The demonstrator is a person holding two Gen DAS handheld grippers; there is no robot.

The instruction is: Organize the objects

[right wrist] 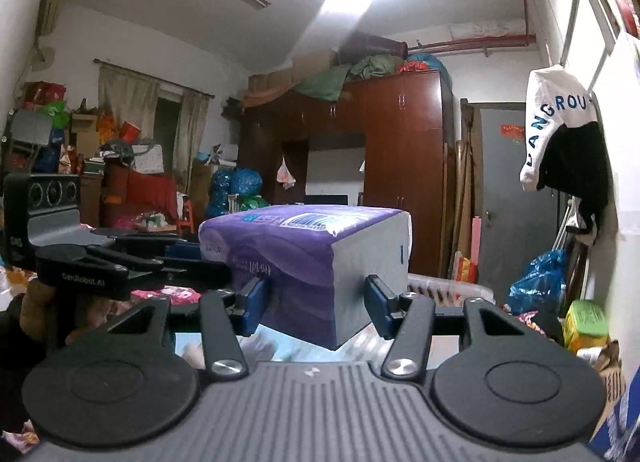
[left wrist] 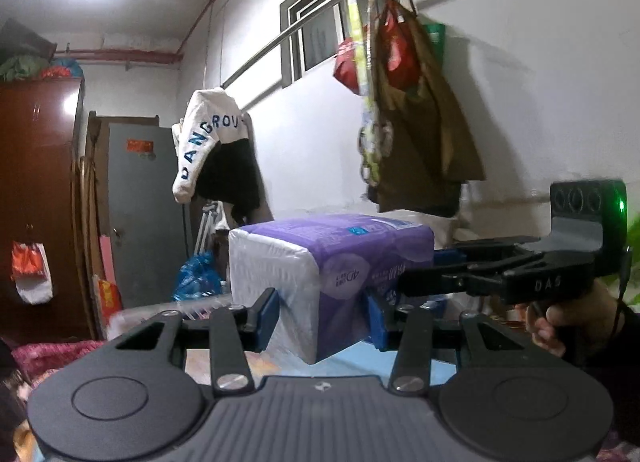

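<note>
Both grippers pointed level, the left gripper (left wrist: pixel 320 312) and right gripper (right wrist: pixel 316 304) each clamped on one corner of the purple-and-white package (left wrist: pixel 332 262) held in the air; only the left view showed a hand (left wrist: pixel 576 318).

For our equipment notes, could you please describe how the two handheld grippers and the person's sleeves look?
Both the left gripper and the right gripper are matte black with round discs, silver screws and blue pads. The right bears "DAS" lettering and a green light, the left "GenRobot.AI". The sleeve is dark.
</note>
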